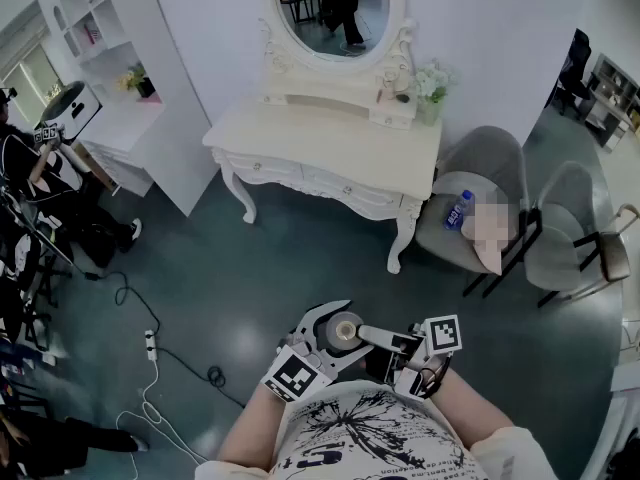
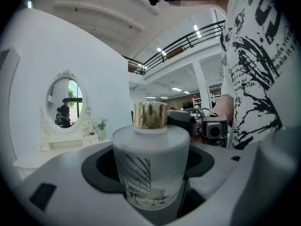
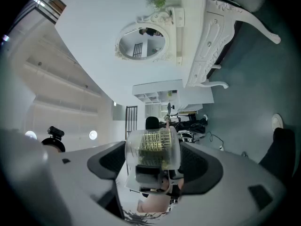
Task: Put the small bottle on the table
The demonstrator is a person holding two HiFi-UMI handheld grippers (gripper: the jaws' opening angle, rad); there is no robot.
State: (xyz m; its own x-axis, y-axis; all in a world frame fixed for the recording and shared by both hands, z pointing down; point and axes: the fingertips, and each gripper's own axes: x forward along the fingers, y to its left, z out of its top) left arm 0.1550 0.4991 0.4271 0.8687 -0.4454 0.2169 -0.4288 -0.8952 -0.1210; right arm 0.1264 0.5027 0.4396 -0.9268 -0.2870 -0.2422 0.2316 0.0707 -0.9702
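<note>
The L gripper (image 1: pixel 348 331) holds the small bottle (image 2: pixel 150 168) upright btw its jaws, up in the air close to the person's shirt (image 1: pixel 350 433), well apart from the table (image 1: pixel 300 128). The R gripper (image 3: pixel 153 154) has its jaws wide, w/ the same bottle btw them

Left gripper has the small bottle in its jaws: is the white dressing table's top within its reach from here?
Probably not yet. The left gripper is close to the person's body, and the dressing table stands well ahead across open floor. Nothing stands between them; stepping forward should do it.
</note>
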